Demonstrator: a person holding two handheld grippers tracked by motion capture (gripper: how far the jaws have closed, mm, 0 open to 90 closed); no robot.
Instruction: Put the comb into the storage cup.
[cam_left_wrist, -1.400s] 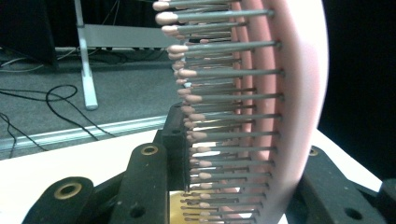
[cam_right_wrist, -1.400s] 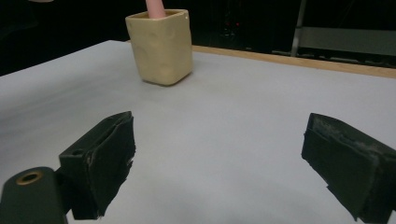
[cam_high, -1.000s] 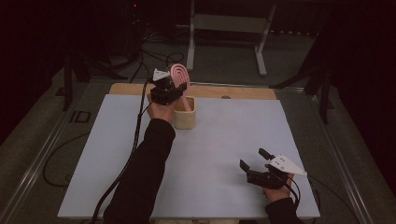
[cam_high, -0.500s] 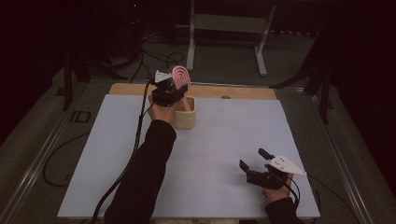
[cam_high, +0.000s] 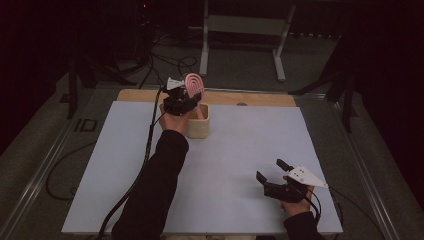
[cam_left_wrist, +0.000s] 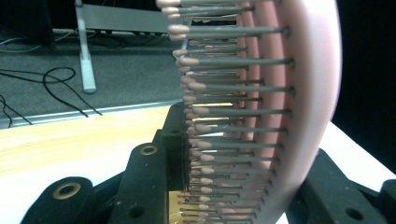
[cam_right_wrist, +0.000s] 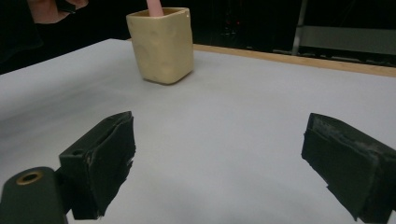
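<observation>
1. Hardly anything differs from a second ago: my left gripper (cam_high: 184, 100) stays over the cup (cam_high: 198, 125) with the pink hairbrush (cam_high: 192, 85) clamped in it, and my right gripper (cam_high: 276, 176) has kept its spot near the table's front right corner

2. Up close in the left gripper view, the hairbrush (cam_left_wrist: 280, 107) stands upright between my black jaws, which press on its bristle side and its pink back; rows of grey pins with pink tips point left

3. Its pink handle (cam_right_wrist: 154, 5) goes down into the cup (cam_right_wrist: 162, 44), a pale yellow, squarish one that stands upright near the far edge of the table

4. My right gripper (cam_right_wrist: 217, 163) has its jaws wide apart with nothing but bare tabletop between them, well away from the cup

5. Underneath is a pale grey sheet (cam_high: 240, 150) covering the table, with a strip of wood (cam_high: 260, 99) showing along the far edge

6. Beyond that the room is dark: grey carpet, loose black cables (cam_high: 165, 62) on the floor and a light metal stand (cam_high: 240, 30) behind the table

7. My left arm, in a black sleeve (cam_high: 157, 190), reaches straight out across the table to the cup; my right hand (cam_high: 295, 200) sits low at the near edge, its gripper aimed towards the far left
</observation>
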